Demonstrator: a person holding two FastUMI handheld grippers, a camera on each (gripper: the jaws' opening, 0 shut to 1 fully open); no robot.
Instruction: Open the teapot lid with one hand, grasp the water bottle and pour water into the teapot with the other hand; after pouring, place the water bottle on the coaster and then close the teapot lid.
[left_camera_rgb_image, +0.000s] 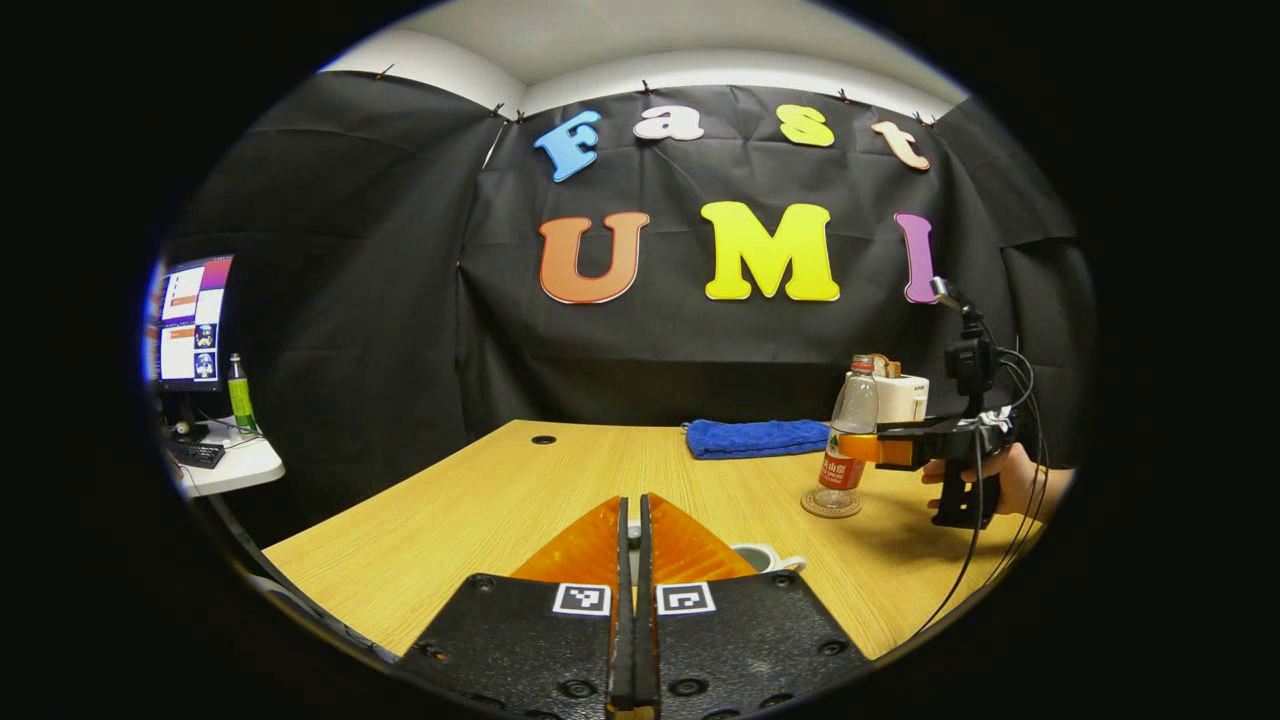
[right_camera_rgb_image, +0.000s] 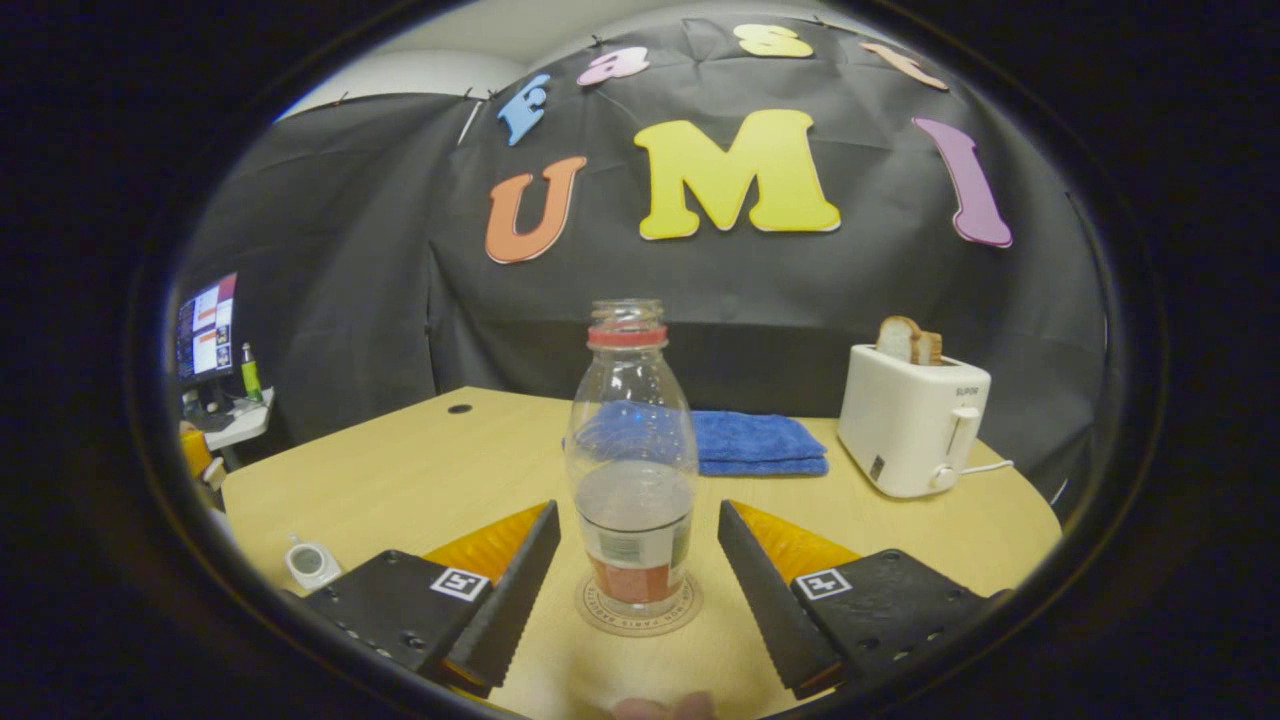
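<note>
1. The wooden table (right_camera_rgb_image: 400, 480) has a rounded near-left corner and a small round cable hole (right_camera_rgb_image: 460, 408) close to its far-left edge; the wide stretch of top between that hole and the water bottle is bare.
2. The black cloth wall (right_camera_rgb_image: 330, 300) stands right behind the table's far edge, closing off the back.
3. Along that far edge lie a folded blue towel (right_camera_rgb_image: 760, 443) and, to its right in the right gripper view, a white toaster (right_camera_rgb_image: 912, 420) with bread slices standing in its slots.
4. The water bottle (right_camera_rgb_image: 631, 450) stands upright on the round coaster (right_camera_rgb_image: 640, 612), cap off, with water filling roughly its lower third.
5. The right gripper (right_camera_rgb_image: 636, 560) has its jaws spread wide, one finger on each side of the bottle and neither touching it; open tabletop shows in both gaps.
6. In the left gripper view, the same gripper (left_camera_rgb_image: 868, 447) reaches in from the right at the bottle's mid-height, held by a hand (left_camera_rgb_image: 1010, 480).
7. The left gripper (left_camera_rgb_image: 630, 520) has its jaws pressed together with only a thin slit between them; whether something is pinched there cannot be told.
8. Just past those fingers a white teapot (left_camera_rgb_image: 765, 557) peeks out, mostly hidden, near the table's front and well apart from the coaster.
9. Off the table's left side, a monitor (left_camera_rgb_image: 190, 320) and a green bottle (left_camera_rgb_image: 240, 395) sit on a separate white desk.
</note>
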